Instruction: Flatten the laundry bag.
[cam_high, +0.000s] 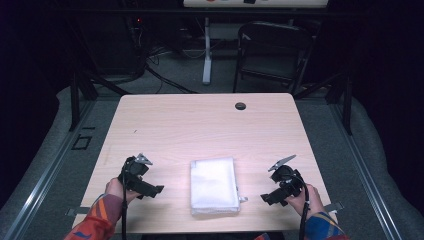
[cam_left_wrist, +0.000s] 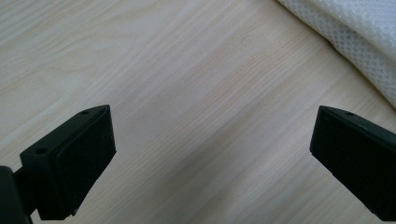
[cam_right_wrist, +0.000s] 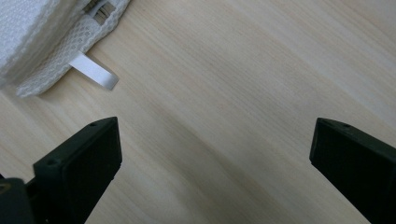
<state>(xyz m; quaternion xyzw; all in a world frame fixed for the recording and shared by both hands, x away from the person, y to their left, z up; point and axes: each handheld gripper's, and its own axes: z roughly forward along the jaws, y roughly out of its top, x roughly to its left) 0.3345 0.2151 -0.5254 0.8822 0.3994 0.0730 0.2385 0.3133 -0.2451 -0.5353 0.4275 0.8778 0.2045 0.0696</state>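
A folded white mesh bag (cam_high: 214, 185) lies flat near the table's front edge, midway between my hands. My left gripper (cam_high: 152, 192) rests to its left, jaws wide apart over bare wood; the bag's mesh edge (cam_left_wrist: 355, 32) crosses the upper right corner of the left gripper view. My right gripper (cam_high: 270, 198) sits to the bag's right, also open and holding nothing. In the right gripper view the bag's corner (cam_right_wrist: 56, 32) lies at upper left with a small white tab (cam_right_wrist: 95, 71) sticking out of it.
The light wooden table (cam_high: 200, 125) has a dark round grommet (cam_high: 240, 106) near its far edge. Behind the table stand a black folding chair (cam_high: 272, 52) and a white stand leg (cam_high: 207, 50), with cables on the floor. Patterned sleeves enter at the bottom.
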